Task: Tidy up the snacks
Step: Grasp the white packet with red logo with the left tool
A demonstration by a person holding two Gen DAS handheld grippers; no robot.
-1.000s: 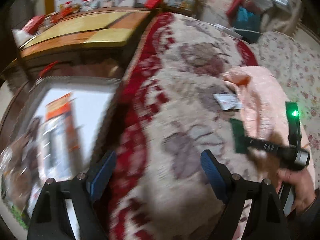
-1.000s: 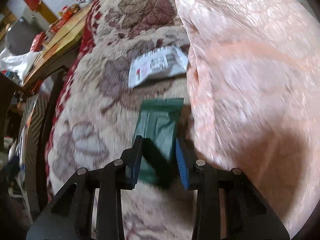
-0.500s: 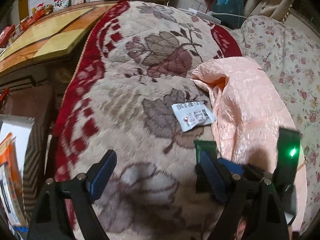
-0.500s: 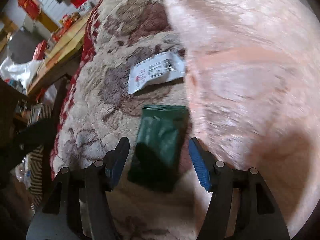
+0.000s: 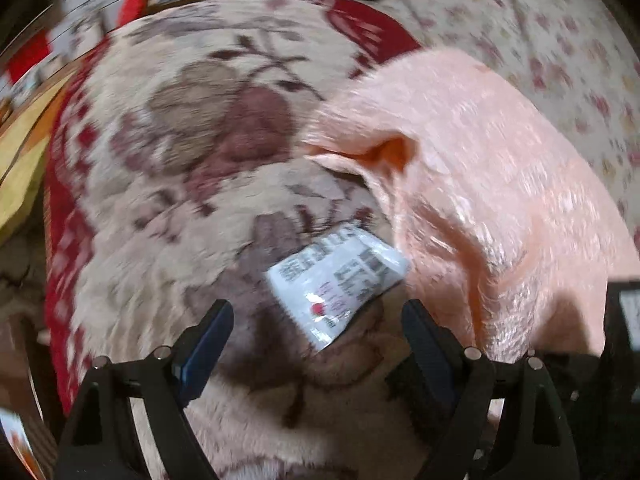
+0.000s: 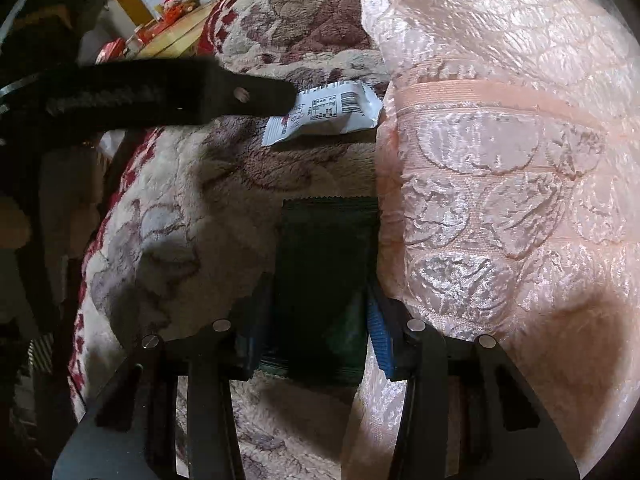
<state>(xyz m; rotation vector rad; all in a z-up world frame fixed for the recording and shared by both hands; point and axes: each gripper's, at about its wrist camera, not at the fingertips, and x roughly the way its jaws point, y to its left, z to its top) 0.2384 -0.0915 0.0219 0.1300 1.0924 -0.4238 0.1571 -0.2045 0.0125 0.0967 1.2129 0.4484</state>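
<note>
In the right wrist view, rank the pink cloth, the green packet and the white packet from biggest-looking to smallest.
1. Pink cloth
2. Green packet, though it sits nearest the camera
3. White packet, farther off and partly hidden

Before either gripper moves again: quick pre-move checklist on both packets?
1. Right gripper closed on green packet: ok, jaws just closed and the pads press its sides.
2. Left gripper open: ok, jaws wide.
3. White packet lined up between the left jaws: ok, lying flat on the blanket just ahead of them.
4. White packet clear of pink cloth: not ok, one corner sits against it.
5. Left finger touching white packet: cannot tell.
</note>
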